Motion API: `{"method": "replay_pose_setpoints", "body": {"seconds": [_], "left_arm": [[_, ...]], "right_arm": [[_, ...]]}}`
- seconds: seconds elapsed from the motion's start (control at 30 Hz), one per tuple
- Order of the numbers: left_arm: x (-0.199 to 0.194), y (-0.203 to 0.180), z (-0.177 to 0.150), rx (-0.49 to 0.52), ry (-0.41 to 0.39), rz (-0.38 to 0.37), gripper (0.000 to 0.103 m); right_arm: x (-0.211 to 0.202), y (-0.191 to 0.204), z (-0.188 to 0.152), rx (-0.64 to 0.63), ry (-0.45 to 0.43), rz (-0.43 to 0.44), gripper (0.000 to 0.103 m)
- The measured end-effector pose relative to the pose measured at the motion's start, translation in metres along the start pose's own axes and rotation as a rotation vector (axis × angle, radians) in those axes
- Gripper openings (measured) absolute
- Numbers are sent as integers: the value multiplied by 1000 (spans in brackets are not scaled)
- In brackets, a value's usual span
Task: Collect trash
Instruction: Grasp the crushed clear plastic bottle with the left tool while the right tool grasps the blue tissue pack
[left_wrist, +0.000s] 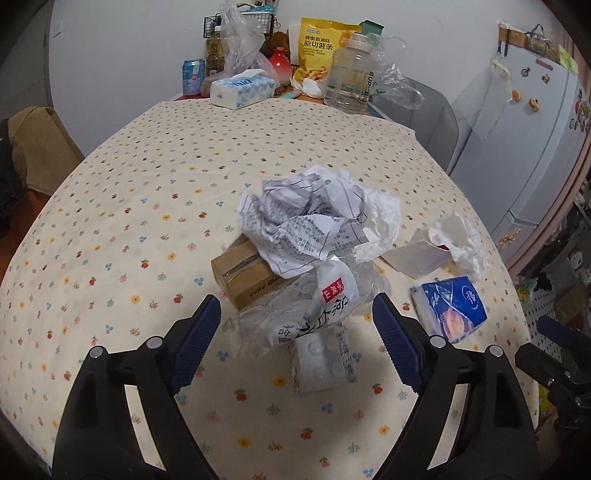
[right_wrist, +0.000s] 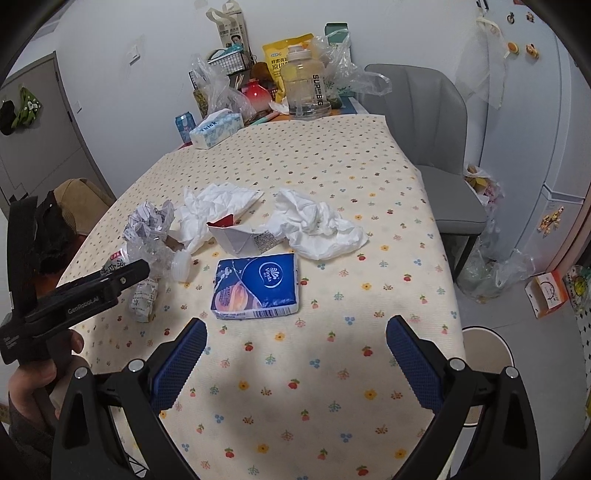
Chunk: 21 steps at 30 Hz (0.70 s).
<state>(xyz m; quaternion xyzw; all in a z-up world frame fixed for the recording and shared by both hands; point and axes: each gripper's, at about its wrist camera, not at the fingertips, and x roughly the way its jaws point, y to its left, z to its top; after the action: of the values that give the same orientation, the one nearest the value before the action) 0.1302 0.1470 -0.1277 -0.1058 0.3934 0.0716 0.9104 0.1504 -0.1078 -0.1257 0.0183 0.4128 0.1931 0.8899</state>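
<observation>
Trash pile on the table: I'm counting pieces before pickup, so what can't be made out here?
- Cardboard box, left wrist view: far end hidden under crumpled printed paper.
- Same box, right wrist view: almost wholly behind the pile.
- Small carton: top covered by crushed plastic bottle; print unreadable.

Flowered table (right_wrist: 332, 177) — crumpled paper (left_wrist: 295, 218), tissue pack (right_wrist: 258, 286), box (left_wrist: 243, 273).

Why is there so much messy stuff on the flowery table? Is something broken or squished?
Yes. A crumpled printed paper sits atop a small cardboard box, a squashed clear plastic bottle lies beside it, and scrunched white tissues surround a torn-open white carton. The blue tissue pack looks intact.
</observation>
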Motion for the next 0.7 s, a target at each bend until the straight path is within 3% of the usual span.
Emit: {"method": "replay_pose_setpoints", "body": {"seconds": [0.2,0.37,0.57,0.7], "left_arm": [[5,-4,6,22,-14,-5,83],[-4,1,7,3,-35,-36,68],[-21,10,9,-1,-56,-64,26],[-35,20,10,-25,-81,-62,25]], "right_arm": [[14,3,5,6,21,21,95],[24,10,11,-1,35,42,95],[34,22,14,-21,44,62,95],[42,28,16,-25,53,71,95]]}}
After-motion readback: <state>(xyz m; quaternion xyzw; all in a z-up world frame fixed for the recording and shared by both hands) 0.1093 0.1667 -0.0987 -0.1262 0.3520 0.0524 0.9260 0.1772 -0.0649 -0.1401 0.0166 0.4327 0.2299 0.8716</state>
